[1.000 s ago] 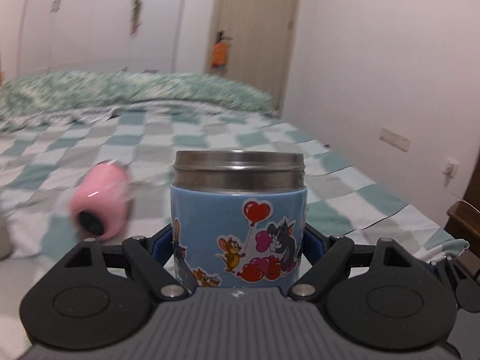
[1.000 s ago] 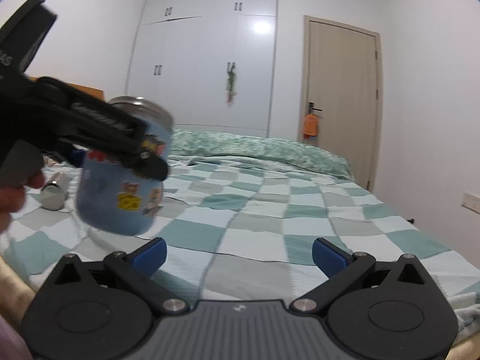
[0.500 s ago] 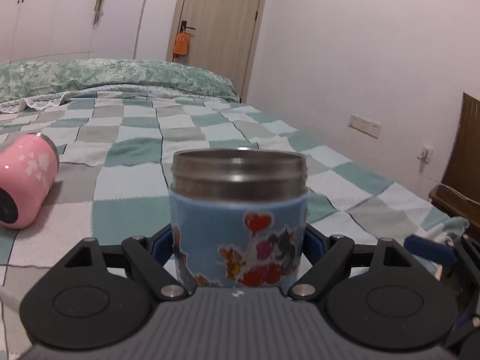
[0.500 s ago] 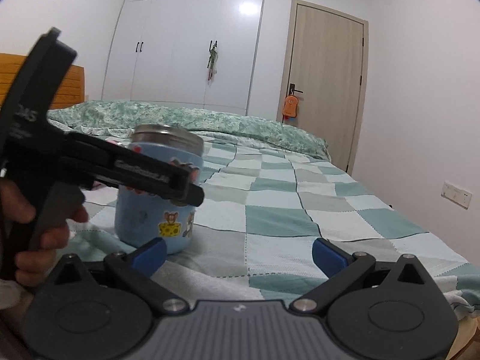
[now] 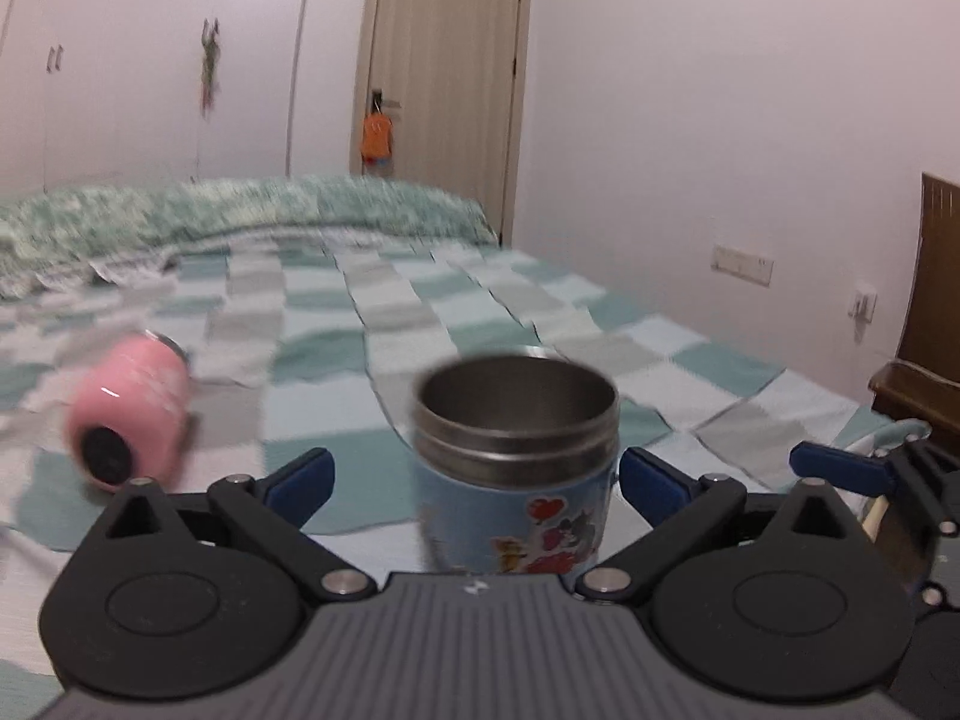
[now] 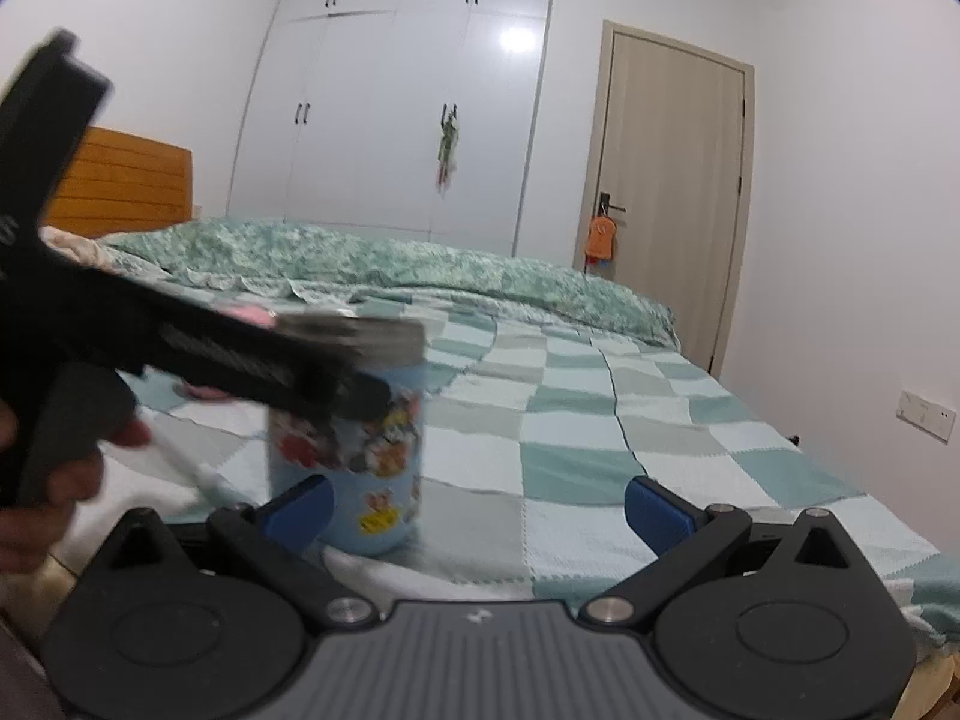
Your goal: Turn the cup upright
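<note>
A blue cartoon-sticker cup with a steel rim stands upright on the checked bedspread, mouth up. It also shows in the right wrist view. My left gripper is open, its blue pads apart on either side of the cup and clear of it. My right gripper is open and empty, low at the bed's near edge, just right of the cup. The left gripper's black body crosses in front of the cup in the right wrist view.
A pink cup lies on its side on the bedspread, left of the blue cup. A green quilt is piled at the far side. A wooden chair stands at right beside the bed.
My left gripper has opened and let go of the blue cup, which now stands on the bed. The left gripper has risen and looks down into the cup's mouth.
</note>
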